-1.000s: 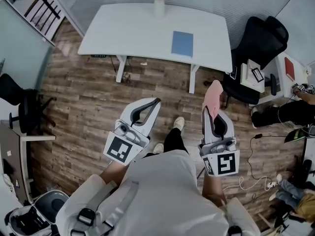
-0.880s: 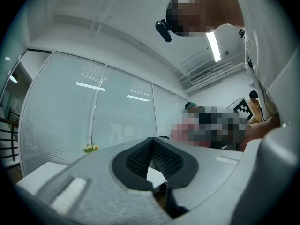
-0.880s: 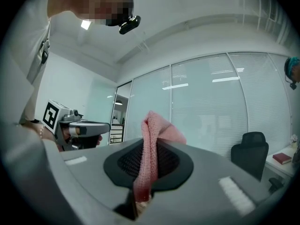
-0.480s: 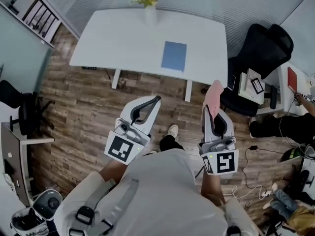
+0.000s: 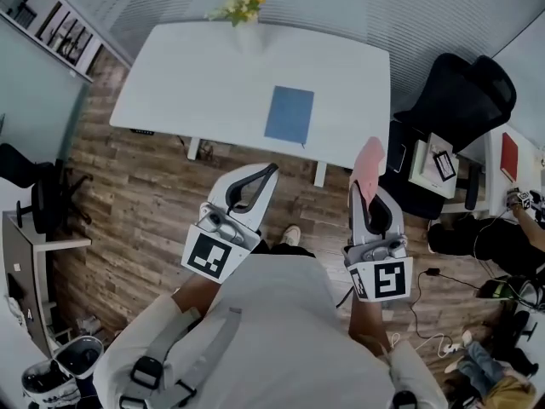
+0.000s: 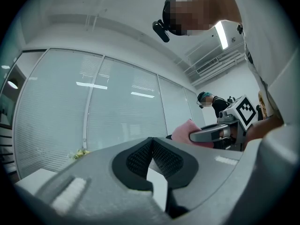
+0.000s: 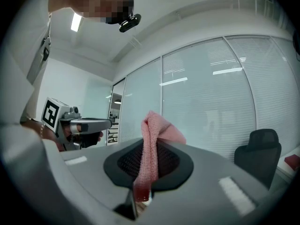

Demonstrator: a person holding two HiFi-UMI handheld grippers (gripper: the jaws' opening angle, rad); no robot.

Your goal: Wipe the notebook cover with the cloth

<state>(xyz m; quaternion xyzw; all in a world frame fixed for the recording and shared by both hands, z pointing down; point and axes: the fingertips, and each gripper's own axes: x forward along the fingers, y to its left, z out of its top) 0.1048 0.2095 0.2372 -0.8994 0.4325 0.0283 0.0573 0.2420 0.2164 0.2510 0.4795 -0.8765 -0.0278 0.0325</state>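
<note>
A blue notebook (image 5: 289, 115) lies flat on the white table (image 5: 187, 75), right of its middle, well ahead of both grippers. My right gripper (image 5: 364, 186) is shut on a pink cloth (image 5: 369, 162), which sticks up past the jaw tips; the cloth (image 7: 154, 130) hangs between the pads in the right gripper view. My left gripper (image 5: 272, 172) is held beside it over the wooden floor, shut with nothing between its jaws (image 6: 151, 142). Both grippers are short of the table's near edge. The pink cloth (image 6: 183, 131) also shows in the left gripper view.
A vase of yellow flowers (image 5: 241, 11) stands at the table's far edge. A black office chair (image 5: 456, 92) and a small side desk (image 5: 430, 156) are at the right, with a seated person (image 5: 498, 237) beyond. Shelving (image 5: 47, 24) lines the left wall.
The table and notebook have slid lower and nearer in the head view as the person walks toward them. Both grippers keep the same pose, the cloth still held.
</note>
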